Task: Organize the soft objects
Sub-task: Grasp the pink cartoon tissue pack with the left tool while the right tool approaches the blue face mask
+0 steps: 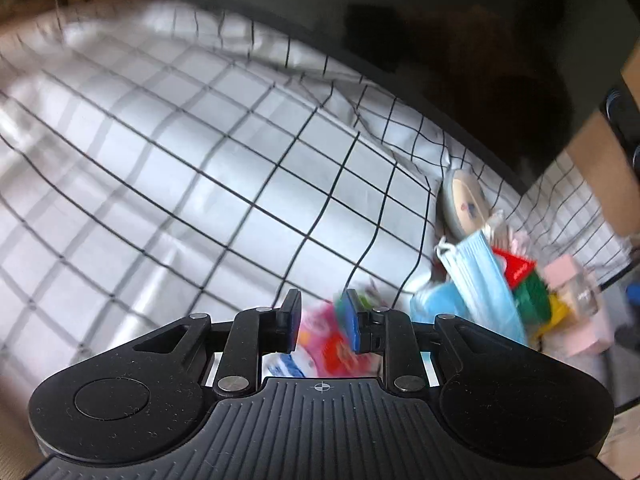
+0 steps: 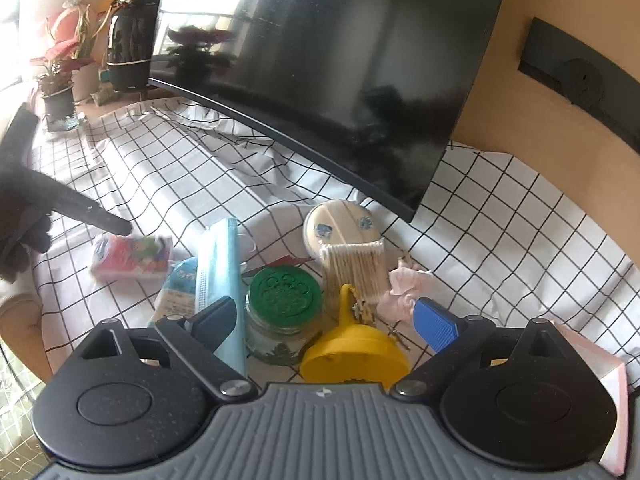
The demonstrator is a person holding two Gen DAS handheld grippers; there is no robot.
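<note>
Indoors, checked cloth [image 1: 200, 160] under dark screen [image 2: 320, 60]; right gripper [image 2: 324, 308] agape, left gripper [image 1: 320, 300] narrow over blurred packet [image 1: 320, 344], grip unclear.

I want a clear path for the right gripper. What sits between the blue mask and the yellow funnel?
In the right wrist view, a glass jar with a green lid stands between the blue mask and the yellow funnel.

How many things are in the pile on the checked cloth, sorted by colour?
Blue: 2, the face mask and the blue packet
Green: 1, the jar with the green lid
Yellow: 1, the funnel
Pink: 1, the crumpled tissue
Red and mixed colours: 1, the tissue pack
Cream: 2, the round tin and the cotton swabs
Total: 8
</note>
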